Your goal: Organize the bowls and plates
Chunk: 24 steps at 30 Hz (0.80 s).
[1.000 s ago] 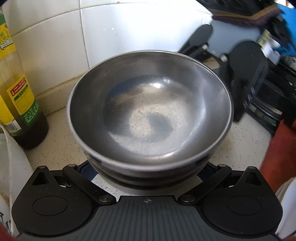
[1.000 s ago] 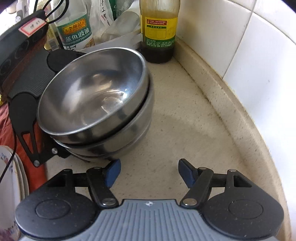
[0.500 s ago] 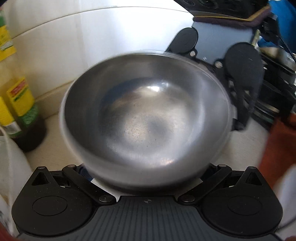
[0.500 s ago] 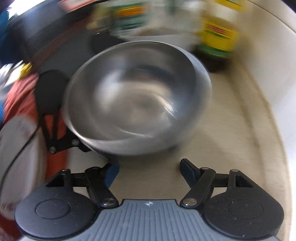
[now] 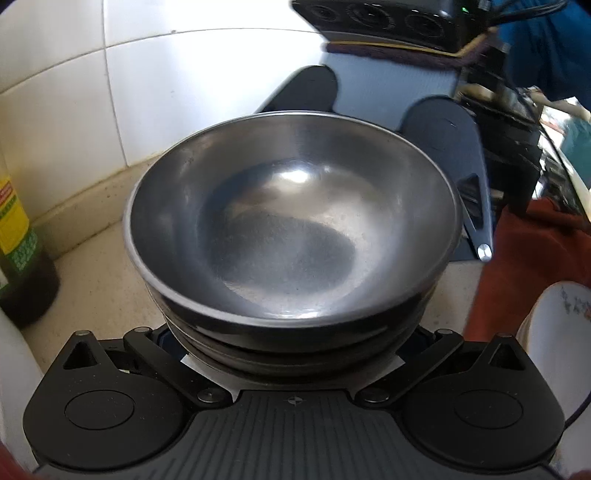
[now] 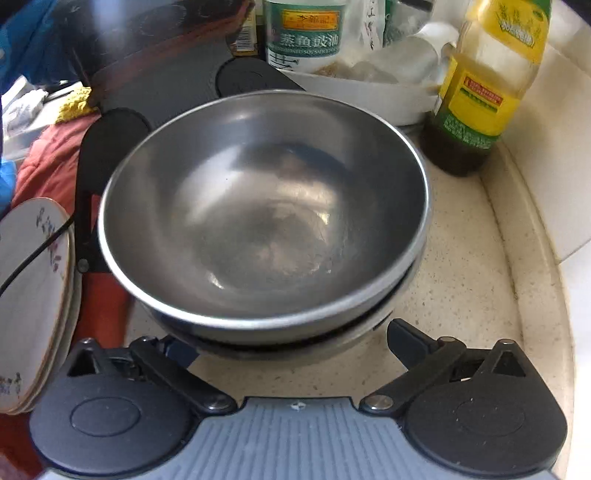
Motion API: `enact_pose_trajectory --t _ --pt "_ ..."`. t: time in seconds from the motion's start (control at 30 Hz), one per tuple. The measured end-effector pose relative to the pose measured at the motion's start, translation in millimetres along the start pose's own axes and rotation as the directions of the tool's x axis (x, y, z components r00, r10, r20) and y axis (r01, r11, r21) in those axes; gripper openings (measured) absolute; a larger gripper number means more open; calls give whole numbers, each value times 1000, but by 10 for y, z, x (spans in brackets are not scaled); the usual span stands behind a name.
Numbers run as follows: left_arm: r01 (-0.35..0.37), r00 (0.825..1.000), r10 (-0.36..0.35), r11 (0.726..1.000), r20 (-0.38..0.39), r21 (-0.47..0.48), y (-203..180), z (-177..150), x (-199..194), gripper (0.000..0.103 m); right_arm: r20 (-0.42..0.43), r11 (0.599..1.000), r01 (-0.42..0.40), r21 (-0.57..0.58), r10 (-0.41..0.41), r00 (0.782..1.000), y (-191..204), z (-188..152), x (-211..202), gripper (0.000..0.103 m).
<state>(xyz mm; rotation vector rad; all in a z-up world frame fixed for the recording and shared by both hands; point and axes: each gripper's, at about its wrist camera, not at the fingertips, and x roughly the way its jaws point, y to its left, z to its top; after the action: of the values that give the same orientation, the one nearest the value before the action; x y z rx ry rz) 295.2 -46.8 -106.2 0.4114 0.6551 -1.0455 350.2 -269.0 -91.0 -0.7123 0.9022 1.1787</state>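
As the pictures stand, this is the count from my two hands.

Bowls: a nested stack of steel bowls (image 6: 264,221) sits on the speckled counter (image 6: 461,295), in the corner by the tiled wall (image 5: 66,110); at least three rims show, the top one sitting a little askew.

Left gripper (image 5: 291,354): my fingers spread wide to either side of the base of the stack; the tips are hidden under the bowls, so I cannot tell whether they touch or grip it.

Right gripper (image 6: 291,343): released, jaws apart, holding nothing; it faces the stack from the opposite side, one finger tucked under the rim, the other free just beside it.

Plates: a pile of white flowered plates (image 6: 33,302) stands on a red cloth (image 6: 51,155), just beside the bowls and apart from them.

Other goods: an oil bottle (image 6: 480,96) near the wall, a soy sauce bottle (image 6: 303,33) behind, a white dish (image 6: 369,96) between them.

Done, by my judgement: bowls gathered into one stack, plates into one pile.

Left, by my judgement: squaring the top bowl and setting the stack in its final place; whether more dishes wait out of view I cannot say.
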Motion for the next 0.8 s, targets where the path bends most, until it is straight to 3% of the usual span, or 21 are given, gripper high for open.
enact_pose_trajectory --t 0.13,0.33,0.5,0.67,0.8 --pt "-18 1000 18 1000 11 -17 13 -33 16 103 68 1000 -9 -15 10 998 -101 -172 -52 102" --pt "-86 996 86 994 -10 -74 33 219 297 103 39 992 58 114 -63 997 -281 -347 -153 102" --pt "-96 995 98 993 18 -75 -1 164 250 103 215 989 75 127 -101 971 -82 -704 -201 102" --pt "-65 998 66 997 20 -47 140 221 288 103 178 1000 13 3 -13 984 -161 -509 -156 102" --pt "-59 998 60 997 17 -41 201 217 284 103 212 1000 7 19 -11 977 -182 -479 -100 102"
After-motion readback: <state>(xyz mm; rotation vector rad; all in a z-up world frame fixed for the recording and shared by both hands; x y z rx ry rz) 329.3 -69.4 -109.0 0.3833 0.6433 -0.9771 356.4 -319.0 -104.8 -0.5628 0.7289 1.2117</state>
